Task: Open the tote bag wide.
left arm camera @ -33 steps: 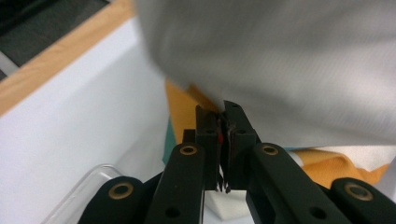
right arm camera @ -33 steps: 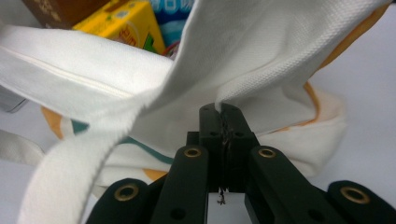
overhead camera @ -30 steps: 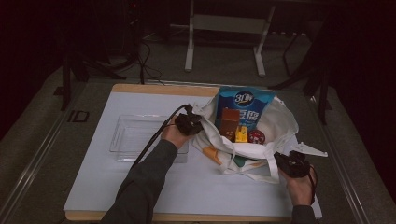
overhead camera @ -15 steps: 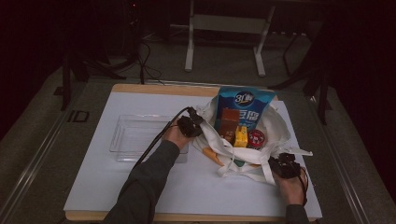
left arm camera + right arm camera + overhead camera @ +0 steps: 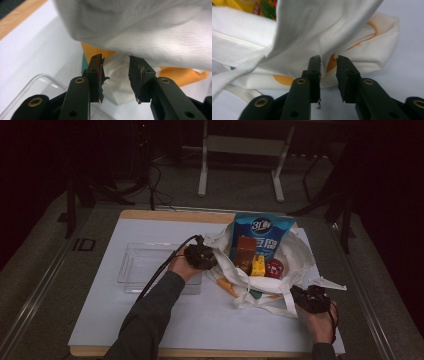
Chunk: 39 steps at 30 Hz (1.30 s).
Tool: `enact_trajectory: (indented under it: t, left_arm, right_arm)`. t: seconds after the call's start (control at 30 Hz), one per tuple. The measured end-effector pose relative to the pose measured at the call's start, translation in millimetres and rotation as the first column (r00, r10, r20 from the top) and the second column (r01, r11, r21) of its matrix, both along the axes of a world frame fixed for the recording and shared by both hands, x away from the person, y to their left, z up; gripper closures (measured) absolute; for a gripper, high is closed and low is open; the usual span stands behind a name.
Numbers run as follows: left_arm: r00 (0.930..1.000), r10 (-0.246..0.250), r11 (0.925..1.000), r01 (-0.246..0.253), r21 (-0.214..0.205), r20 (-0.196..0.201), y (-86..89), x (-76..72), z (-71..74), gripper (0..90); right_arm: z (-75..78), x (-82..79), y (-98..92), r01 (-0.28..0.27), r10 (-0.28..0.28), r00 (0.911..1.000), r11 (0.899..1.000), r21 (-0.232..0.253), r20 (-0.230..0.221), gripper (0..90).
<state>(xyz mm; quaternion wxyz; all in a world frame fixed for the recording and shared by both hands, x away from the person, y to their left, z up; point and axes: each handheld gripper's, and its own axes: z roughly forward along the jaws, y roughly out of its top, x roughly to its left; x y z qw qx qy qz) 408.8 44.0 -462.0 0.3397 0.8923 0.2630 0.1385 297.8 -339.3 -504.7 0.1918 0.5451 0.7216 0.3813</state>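
One white tote bag (image 5: 295, 265), one clear tray (image 5: 137, 270), two hand-held grippers (image 5: 202, 256) (one per hand)

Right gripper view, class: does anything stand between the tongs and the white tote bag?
Nothing visible does. The right tongs have just been opening, and the gap between them looks straight onto the white tote bag, with bare white tabletop beside it.

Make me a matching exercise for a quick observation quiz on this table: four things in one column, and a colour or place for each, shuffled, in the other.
Things:
1. snack bag
2. clear tray
3. tote bag
4. round tin

Descriptions:
A. red, inside the tote
B. blue, upright at the tote's far side
C. white cloth with orange print
D. see-through, left of the tote

Pairs: 1-B, 2-D, 3-C, 4-A
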Motion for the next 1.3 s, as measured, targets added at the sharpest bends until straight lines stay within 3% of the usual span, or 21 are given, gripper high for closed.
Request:
enact_trajectory:
  t: [0.13,0.27,0.4,0.57,0.77,0.83,0.93,1.0,1.1,1.13,1.3]
  left_arm:
    - [0.9994,0.008,0.9988,-0.006,-0.048,0.035,13.0,-6.8,12.6,58.7]
    - [0.9985,0.007,0.9981,-0.004,-0.061,0.053,18.9,-10.1,18.7,56.5]
    - [0.9978,0.028,0.9953,-0.022,-0.095,0.061,26.3,-13.2,28.0,52.7]
    - [0.9942,0.035,0.9847,-0.016,-0.174,0.102,34.2,-19.9,45.2,52.2]
    - [0.9897,0.036,0.9738,-0.003,-0.227,0.138,32.8,-25.1,63.1,49.5]
    - [0.9852,0.034,0.975,0.004,-0.222,0.168,27.8,-26.5,73.4,50.9]
    - [0.9839,0.039,0.9766,-0.001,-0.215,0.174,24.0,-24.8,77.6,55.5]
    - [0.9867,0.048,0.9803,-0.017,-0.197,0.155,19.7,-20.1,78.0,58.4]
    - [0.9897,0.057,0.985,-0.035,-0.169,0.131,14.1,-12.1,72.8,62.7]
    - [0.9911,0.058,0.9853,-0.038,-0.167,0.12,12.6,-9.6,70.1,70.3]
    - [0.9914,0.087,0.991,-0.077,-0.11,0.097,3.1,0.6,53.0,77.5]
  right_arm:
    - [14.2,-4.3,-9.1,0.017,-0.018,0.999,0.999,0.035,0.042,69.0]
    - [23.2,-2.8,-15.6,0.028,-0.032,0.9972,0.998,0.051,0.068,67.5]
    - [28.7,0.6,-21.3,0.046,-0.052,0.9962,0.995,0.087,0.07,66.1]
    - [32.0,4.8,-24.7,0.049,-0.057,0.9958,0.993,0.111,0.072,66.4]
    - [29.4,9.4,-24.1,0.047,-0.055,0.9966,0.991,0.125,0.062,66.8]
    - [27.9,10.8,-23.1,0.043,-0.051,0.9969,0.99,0.131,0.061,66.8]
    - [26.0,12.9,-20.8,0.035,-0.043,0.9974,0.991,0.126,0.057,67.3]
    - [25.7,13.5,-19.6,0.035,-0.042,0.9976,0.991,0.125,0.054,67.3]
    - [24.3,15.9,-16.5,0.031,-0.038,0.9978,0.992,0.118,0.055,68.1]
    - [23.5,17.1,-15.7,0.03,-0.036,0.998,0.992,0.12,0.053,72.6]
    - [20.6,19.4,-13.9,0.011,-0.016,0.9987,0.995,0.097,0.049,83.5]
